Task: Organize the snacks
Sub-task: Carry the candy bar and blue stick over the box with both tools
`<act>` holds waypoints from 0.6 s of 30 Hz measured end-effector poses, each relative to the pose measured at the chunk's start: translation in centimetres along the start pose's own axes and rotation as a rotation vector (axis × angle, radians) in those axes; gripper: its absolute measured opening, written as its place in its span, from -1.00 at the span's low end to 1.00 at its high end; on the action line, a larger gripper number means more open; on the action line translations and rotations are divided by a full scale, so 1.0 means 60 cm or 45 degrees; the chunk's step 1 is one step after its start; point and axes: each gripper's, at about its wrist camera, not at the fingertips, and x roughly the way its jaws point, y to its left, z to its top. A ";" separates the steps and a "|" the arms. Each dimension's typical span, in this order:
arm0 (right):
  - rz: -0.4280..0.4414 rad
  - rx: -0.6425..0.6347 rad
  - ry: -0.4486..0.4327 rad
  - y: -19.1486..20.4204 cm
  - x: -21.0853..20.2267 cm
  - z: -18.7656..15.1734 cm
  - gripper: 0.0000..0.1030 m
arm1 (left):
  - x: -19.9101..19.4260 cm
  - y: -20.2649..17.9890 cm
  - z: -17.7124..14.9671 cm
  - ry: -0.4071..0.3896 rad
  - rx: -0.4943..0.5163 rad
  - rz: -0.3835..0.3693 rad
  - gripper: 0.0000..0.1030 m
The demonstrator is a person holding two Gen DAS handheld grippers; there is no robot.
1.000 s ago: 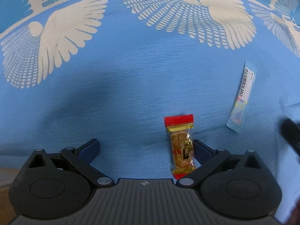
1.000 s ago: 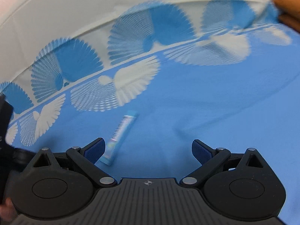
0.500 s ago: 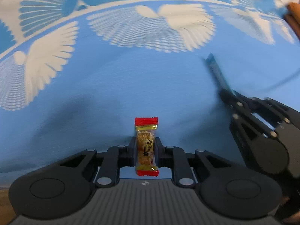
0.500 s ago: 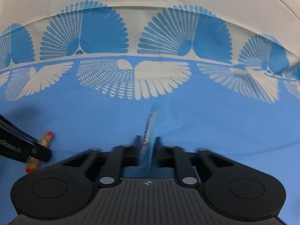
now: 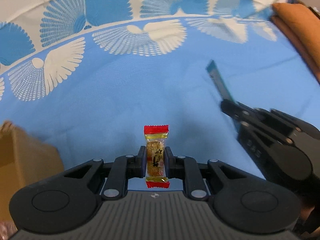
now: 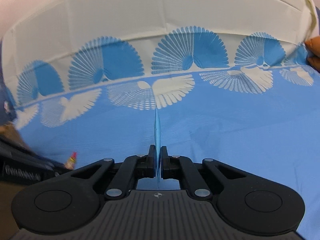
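Left gripper [image 5: 155, 161]: clamped on snack bar [image 5: 156, 156], long axis pointing forward along the fingers. Right gripper [image 6: 158, 163]: clamped on blue sachet [image 6: 157, 129], edge-on, pointing forward.

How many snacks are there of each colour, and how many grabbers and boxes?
Red-and-gold snack bar: 1
Blue stick packet: 1
Grippers: 2, left gripper and right gripper
Cardboard box: 1
Total: 5
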 end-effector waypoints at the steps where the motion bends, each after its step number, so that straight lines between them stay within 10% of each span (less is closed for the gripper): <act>1: 0.006 0.012 -0.010 0.006 -0.020 -0.003 -0.92 | -0.016 -0.008 -0.013 -0.015 0.015 -0.005 -0.63; 18: 0.195 -0.020 -0.017 0.151 -0.360 -0.091 -0.92 | -0.307 0.018 -0.296 -0.129 -0.033 0.007 -0.63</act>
